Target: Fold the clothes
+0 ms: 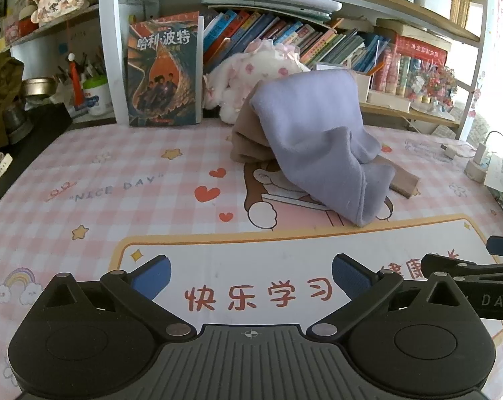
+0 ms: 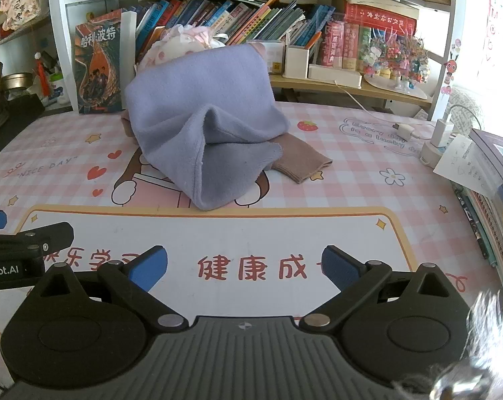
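the lilac cloth (image 2: 201,126) lies heaped well ahead of both sets of jaws, draped over a tan garment (image 2: 301,161) and leaning on a plush toy (image 2: 181,45). its long axis seems to run from that toy down toward the jaws, loose corner nearest. the left gripper (image 1: 249,278) and right gripper (image 2: 244,268) stand wide, empty. likely risk: pinching both layers together, or dragging the toy over.

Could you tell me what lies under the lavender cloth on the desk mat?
A tan garment sticks out from beneath the lavender cloth on both sides. How far it runs underneath, and anything else there, is covered.
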The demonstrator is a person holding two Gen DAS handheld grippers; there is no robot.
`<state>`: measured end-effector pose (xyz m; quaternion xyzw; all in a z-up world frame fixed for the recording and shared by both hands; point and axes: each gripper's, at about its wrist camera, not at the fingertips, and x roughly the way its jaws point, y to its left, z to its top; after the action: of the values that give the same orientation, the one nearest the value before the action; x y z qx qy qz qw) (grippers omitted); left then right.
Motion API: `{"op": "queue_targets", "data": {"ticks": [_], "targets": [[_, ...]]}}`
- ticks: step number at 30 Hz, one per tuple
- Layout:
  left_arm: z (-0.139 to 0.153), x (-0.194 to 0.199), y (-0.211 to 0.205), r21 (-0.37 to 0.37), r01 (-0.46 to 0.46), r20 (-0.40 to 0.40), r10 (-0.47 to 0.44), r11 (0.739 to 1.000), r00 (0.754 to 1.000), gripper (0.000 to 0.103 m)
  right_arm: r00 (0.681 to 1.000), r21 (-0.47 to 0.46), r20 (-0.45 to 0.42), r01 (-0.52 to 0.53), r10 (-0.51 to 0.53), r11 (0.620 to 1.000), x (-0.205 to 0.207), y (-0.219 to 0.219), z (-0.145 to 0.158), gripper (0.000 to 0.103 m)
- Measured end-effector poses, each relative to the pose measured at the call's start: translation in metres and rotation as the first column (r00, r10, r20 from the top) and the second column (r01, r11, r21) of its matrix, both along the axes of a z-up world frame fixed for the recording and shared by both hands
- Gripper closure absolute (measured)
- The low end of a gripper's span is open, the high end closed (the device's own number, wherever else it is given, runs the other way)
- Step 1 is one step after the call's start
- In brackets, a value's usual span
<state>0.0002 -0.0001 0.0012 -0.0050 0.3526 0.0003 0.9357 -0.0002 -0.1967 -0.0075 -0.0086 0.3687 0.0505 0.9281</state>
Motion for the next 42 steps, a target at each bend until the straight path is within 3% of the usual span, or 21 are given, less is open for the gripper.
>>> {"op": "queue_targets", "data": {"ticks": [42], "targets": [[-0.0015, -0.0011, 0.0053, -0.026, -0.015, -0.022, 0.014, 1.0, 1.0, 0.0, 1.0, -0.004, 0.006, -0.008, 0.008, 1.0, -0.0027, 0.0027, -0.0014, 0.003]]}}
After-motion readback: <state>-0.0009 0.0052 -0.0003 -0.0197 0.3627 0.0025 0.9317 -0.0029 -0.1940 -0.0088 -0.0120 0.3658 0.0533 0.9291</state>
